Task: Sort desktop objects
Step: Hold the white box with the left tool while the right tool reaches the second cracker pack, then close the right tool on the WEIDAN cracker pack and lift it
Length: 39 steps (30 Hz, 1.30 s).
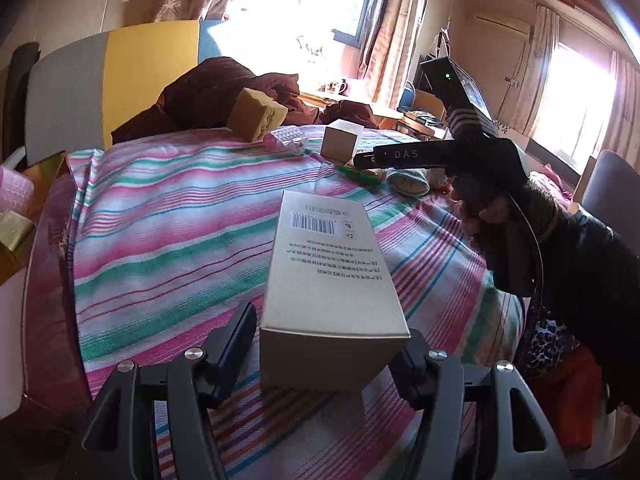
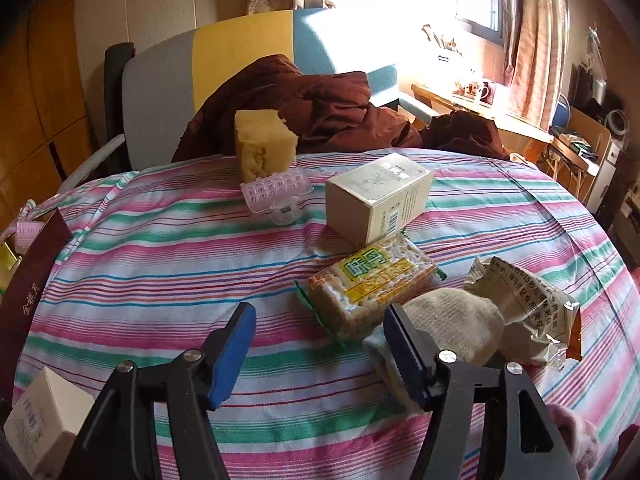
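Left gripper (image 1: 328, 344) straddles long box (image 1: 328, 264) (unclamped).

You had a long grey carton (image 1: 330, 276) between your left tongs (image 1: 328, 344), barcode and print face up, its near end raised off the striped counter (image 1: 160, 216); the pads stood apart from its sides. Far edge of the counter: a tan block (image 2: 265, 148) standing up, a pink gridded clip case (image 2: 276, 191) just in front of it, and a cream box (image 2: 378, 196) lying on its side, barcode end toward you. A green-and-yellow cracker pack (image 2: 370, 286) lay touching that box. A rolled grey sock (image 2: 454, 322) sat beside your right tongs (image 2: 320, 350), against a crumpled foil snack bag (image 2: 528, 308).
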{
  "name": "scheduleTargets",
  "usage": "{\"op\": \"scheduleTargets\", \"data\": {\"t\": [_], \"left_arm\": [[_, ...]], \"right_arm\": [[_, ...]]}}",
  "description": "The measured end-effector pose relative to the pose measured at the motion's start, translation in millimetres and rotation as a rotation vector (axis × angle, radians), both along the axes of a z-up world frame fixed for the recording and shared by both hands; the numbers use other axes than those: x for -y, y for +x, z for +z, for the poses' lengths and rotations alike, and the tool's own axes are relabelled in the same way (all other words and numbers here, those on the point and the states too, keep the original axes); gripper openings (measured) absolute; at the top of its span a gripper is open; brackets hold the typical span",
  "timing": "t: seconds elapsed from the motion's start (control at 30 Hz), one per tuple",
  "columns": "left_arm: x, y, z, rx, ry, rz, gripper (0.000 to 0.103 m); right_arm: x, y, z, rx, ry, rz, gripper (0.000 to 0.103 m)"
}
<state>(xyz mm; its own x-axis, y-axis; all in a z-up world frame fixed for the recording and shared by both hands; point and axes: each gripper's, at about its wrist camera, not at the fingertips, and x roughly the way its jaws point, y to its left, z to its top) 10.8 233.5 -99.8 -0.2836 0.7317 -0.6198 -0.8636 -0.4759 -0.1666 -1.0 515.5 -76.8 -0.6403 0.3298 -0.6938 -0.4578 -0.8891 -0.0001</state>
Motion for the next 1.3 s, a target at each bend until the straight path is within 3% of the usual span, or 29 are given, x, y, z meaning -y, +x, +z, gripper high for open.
{"op": "scheduleTargets", "data": {"t": [0.17,0.33,0.53,0.63,0.73,0.8,0.93,1.0,1.3], "left_arm": [[-5.1,-0.1,4.3,-0.023,-0.011,-0.007,0.067],[-10.3,-0.2,8.6,-0.046,-0.022,-0.014,0.067],[-12.7,-6.1,8.3,-0.033,-0.026,-0.013,0.067],[-13.4,-8.0,6.0,-0.031,-0.034,-0.009,0.066],[-14.3,-6.7,1.8,-0.022,-0.046,-0.022,0.052],[-14.6,-4.1,1.6,-0.033,-0.048,-0.022,0.052],[-11.8,2.7,2.6,-0.049,-0.054,-0.018,0.052],[-8.9,6.3,2.8,-0.051,-0.057,-0.015,0.051],[3.4,15.4,4.6,-0.034,-0.064,0.017,0.051]], "right_arm": [[-21.7,-22.7,1.7,0.052,-0.067,-0.018,0.076],[-40.5,-52.5,-8.9,0.154,-0.124,-0.092,0.079],[-38.2,-83.6,-19.1,0.305,-0.046,-0.122,0.090],[-28.1,-86.3,-20.2,0.336,0.045,-0.078,0.076],[-16.4,-80.9,-18.0,0.329,0.096,0.000,0.061],[-8.3,-77.7,-16.6,0.325,0.125,0.041,0.048],[-0.8,-66.8,-12.3,0.296,0.121,0.080,0.033],[0.1,-60.0,-8.3,0.276,0.100,0.088,0.015],[24.3,-29.2,-6.4,0.247,0.004,0.269,0.005]]}}
